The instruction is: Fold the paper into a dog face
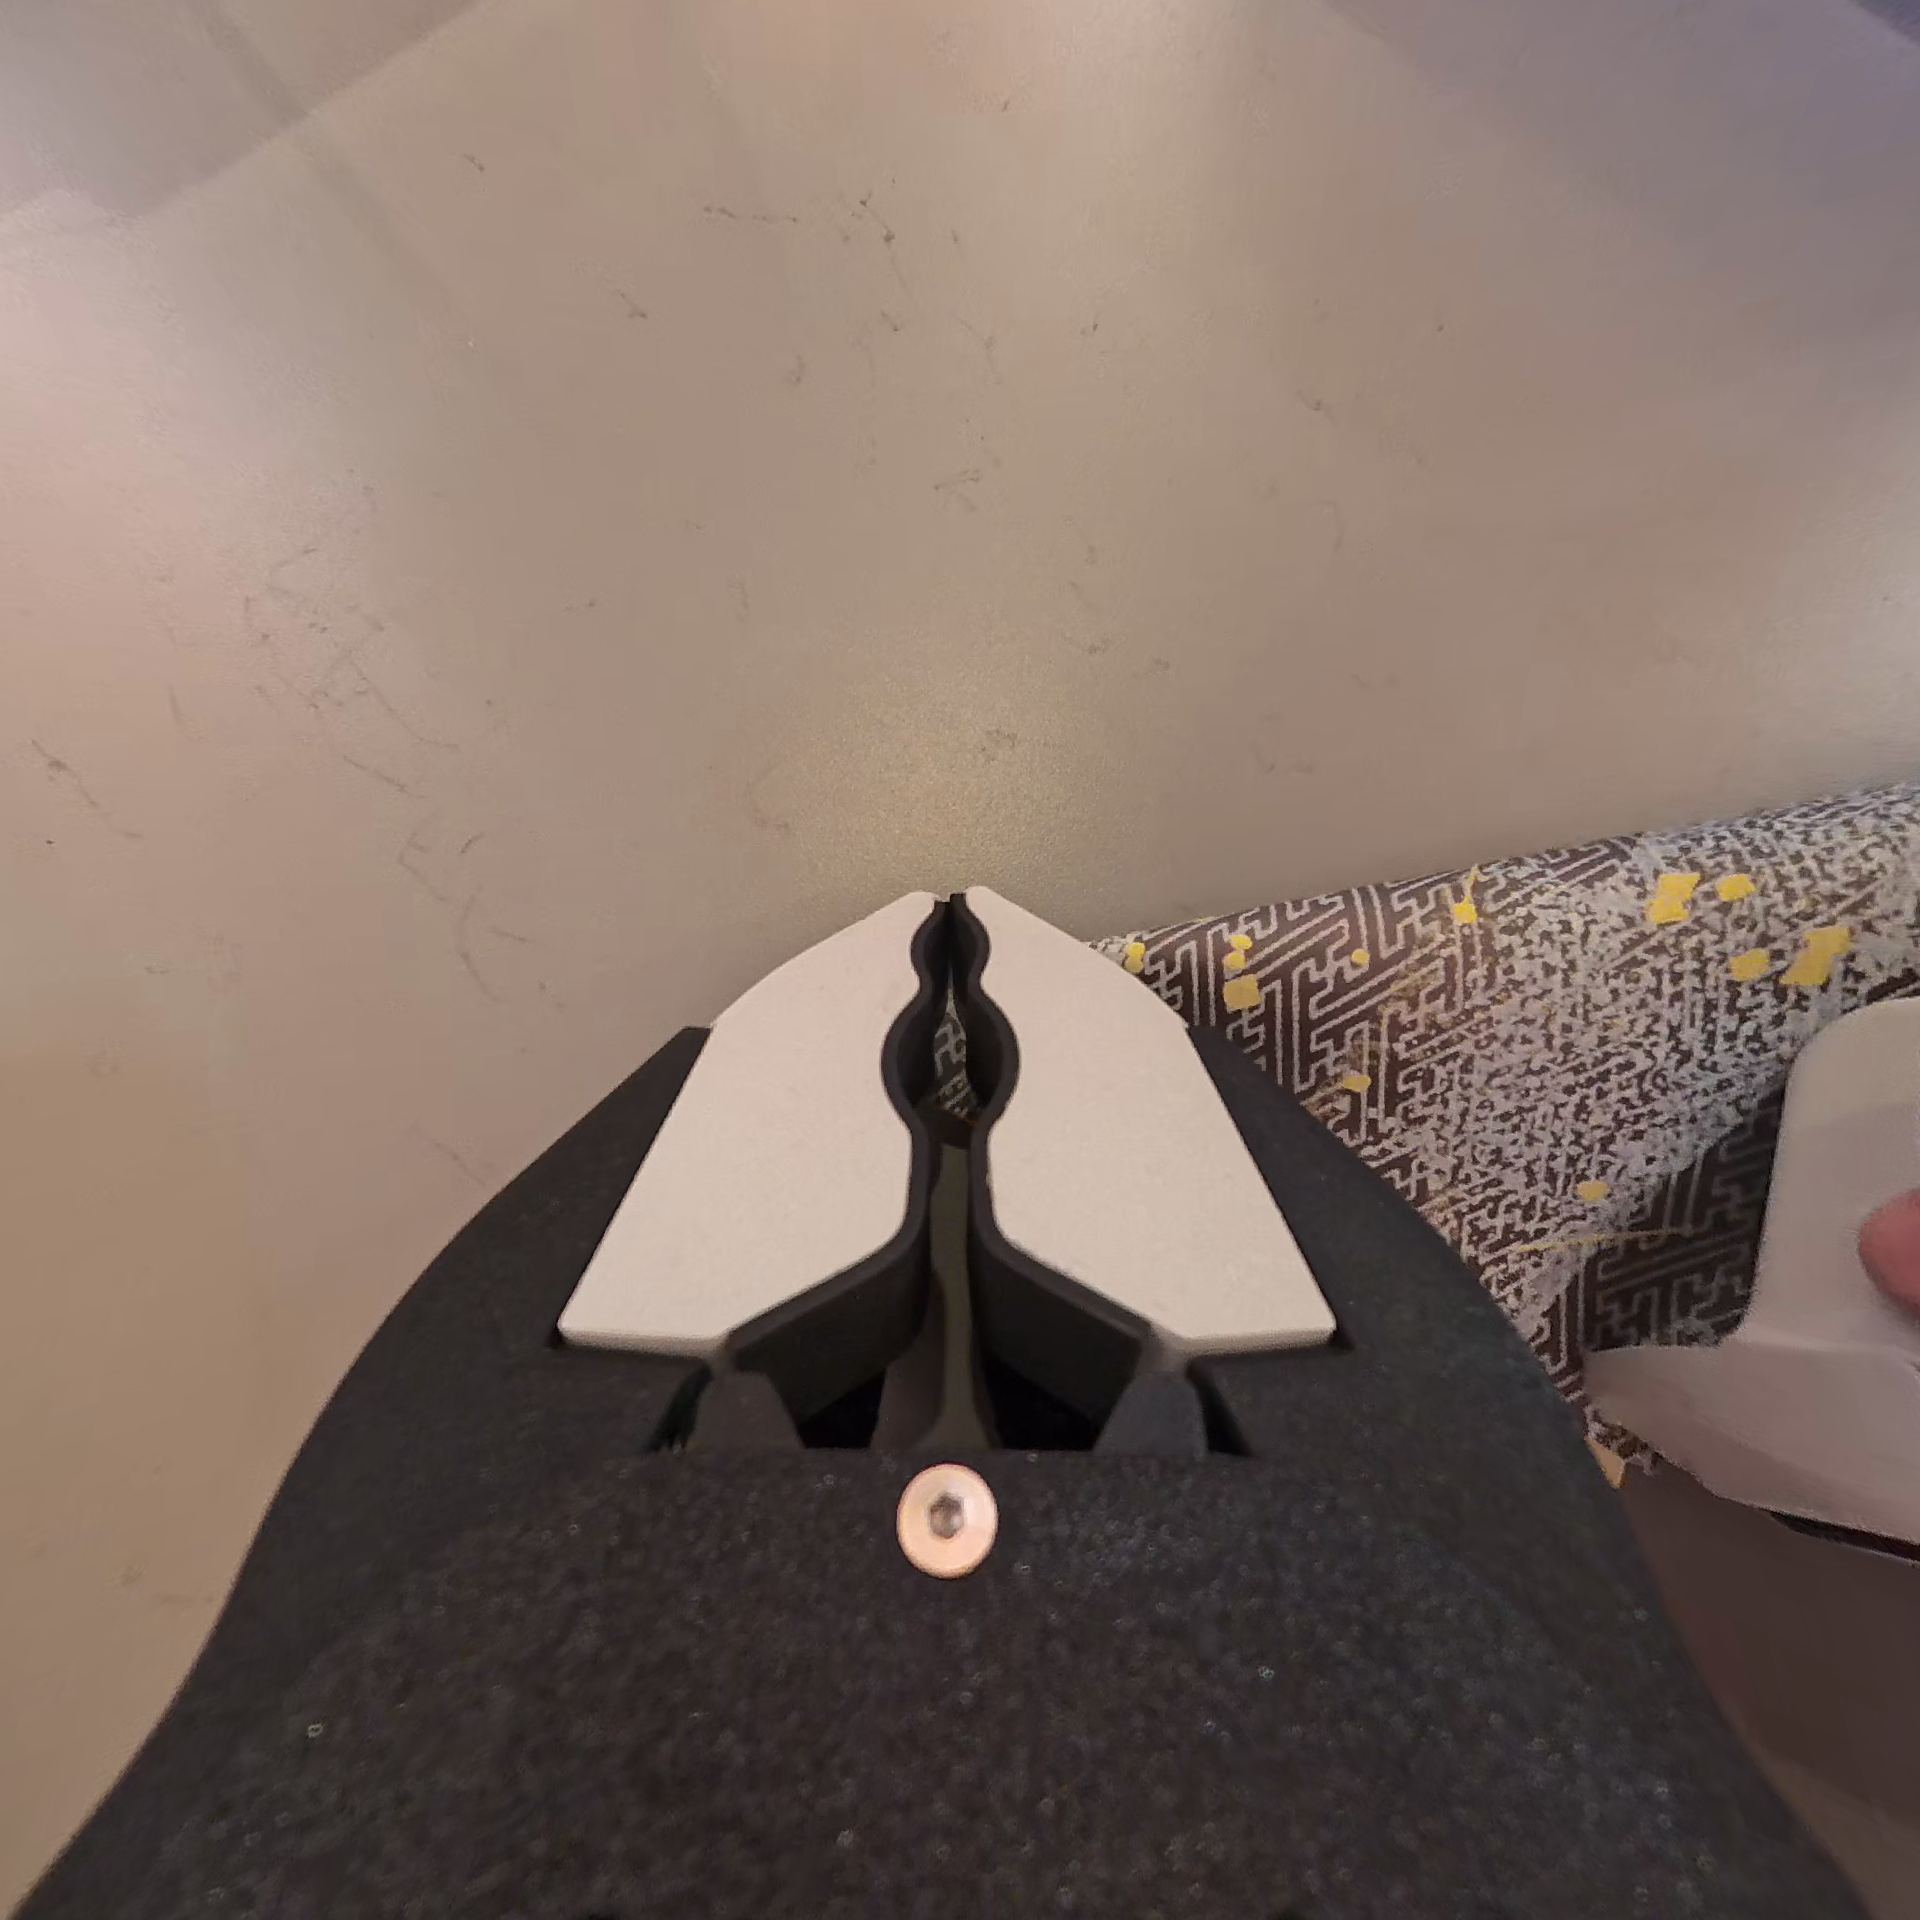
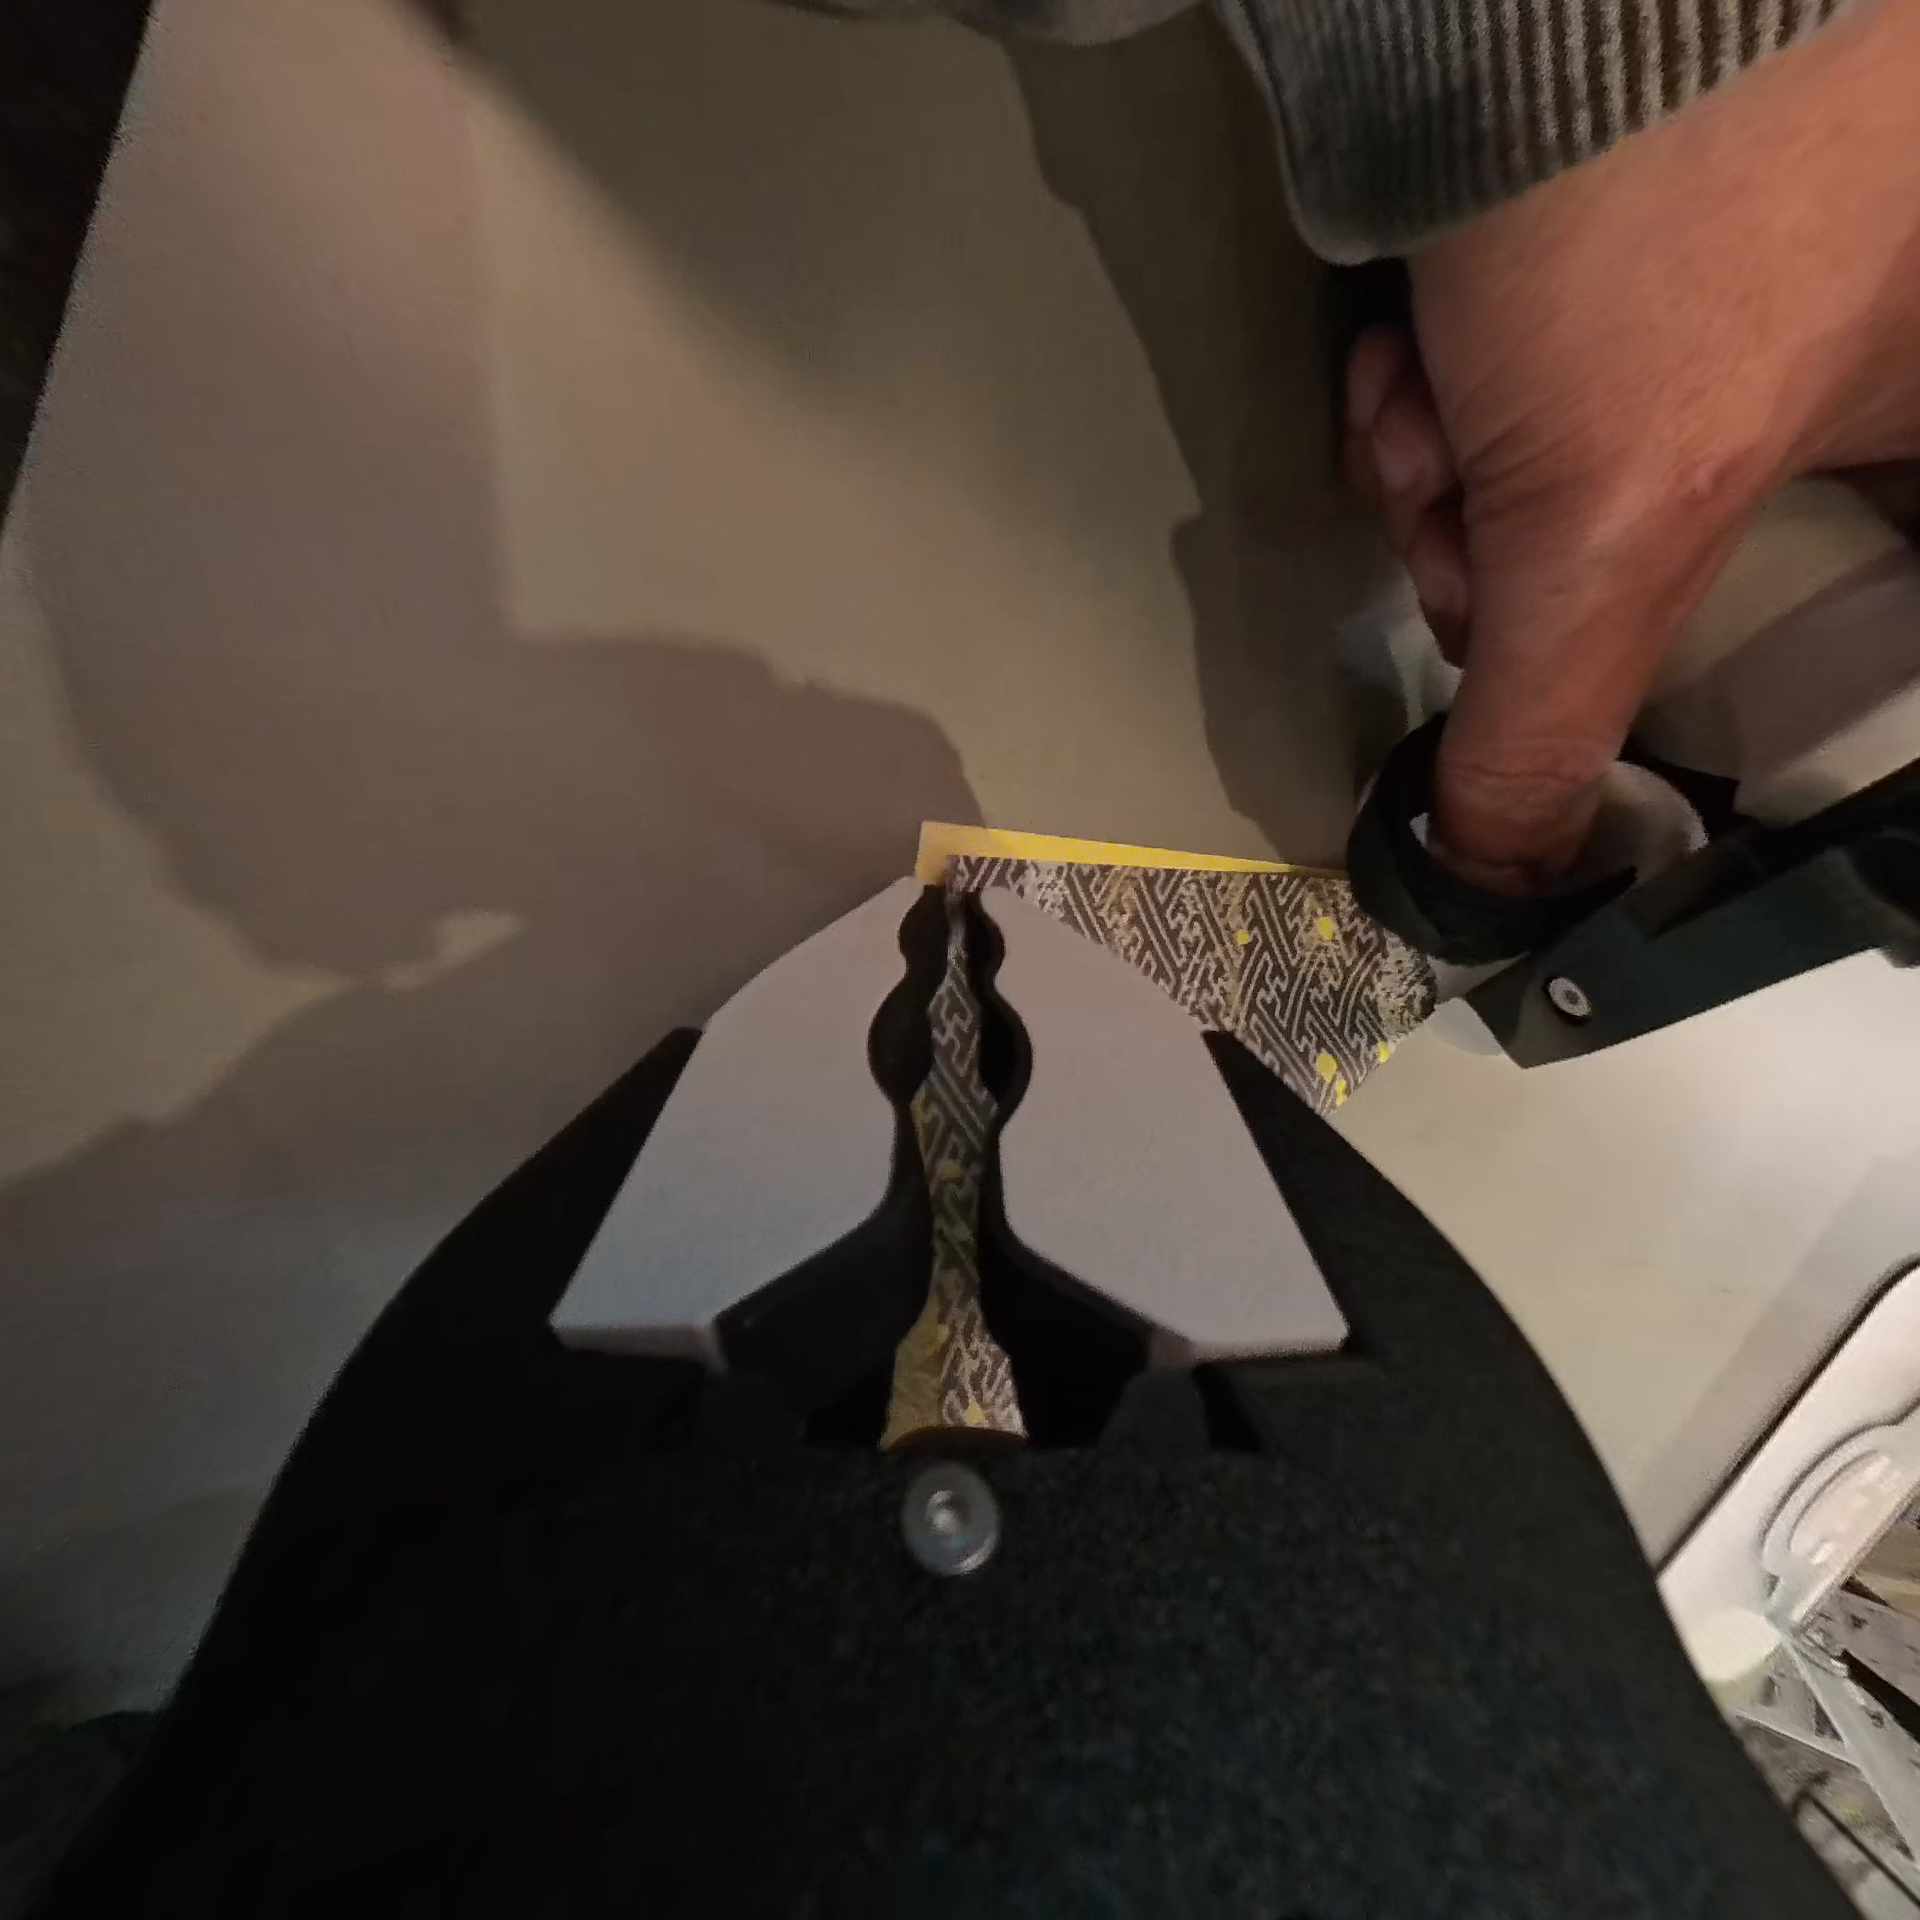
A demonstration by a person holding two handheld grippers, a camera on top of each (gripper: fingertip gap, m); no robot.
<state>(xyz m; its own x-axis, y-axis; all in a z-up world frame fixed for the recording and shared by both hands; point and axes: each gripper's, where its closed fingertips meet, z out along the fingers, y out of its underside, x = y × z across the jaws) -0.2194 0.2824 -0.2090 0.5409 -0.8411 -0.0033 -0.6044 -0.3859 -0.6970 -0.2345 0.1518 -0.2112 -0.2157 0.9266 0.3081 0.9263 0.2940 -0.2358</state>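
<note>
The paper (image 1: 1475, 1049) is brown with a white maze pattern, white speckling and yellow flecks; its underside is yellow, seen as a strip along the far edge (image 2: 1091, 847). My left gripper (image 1: 953, 904) is shut on one edge of it; a patterned bit shows between the fingers. My right gripper (image 2: 948, 894) is shut on the paper (image 2: 1226, 956), which runs down the slot between its white fingers (image 2: 769, 1143). The paper stretches between the two grippers. The right gripper's white body (image 1: 1829, 1309) shows at the right in the left wrist view.
A beige scuffed tabletop (image 1: 831, 468) lies under everything. A person's hand (image 2: 1621, 540) in a grey ribbed sleeve holds the left gripper's handle, with a thumb through a black loop (image 2: 1455, 862). A white box with a metal latch (image 2: 1829, 1527) stands at the lower right. My right fingertips sit around 12 centimetres from my left ones.
</note>
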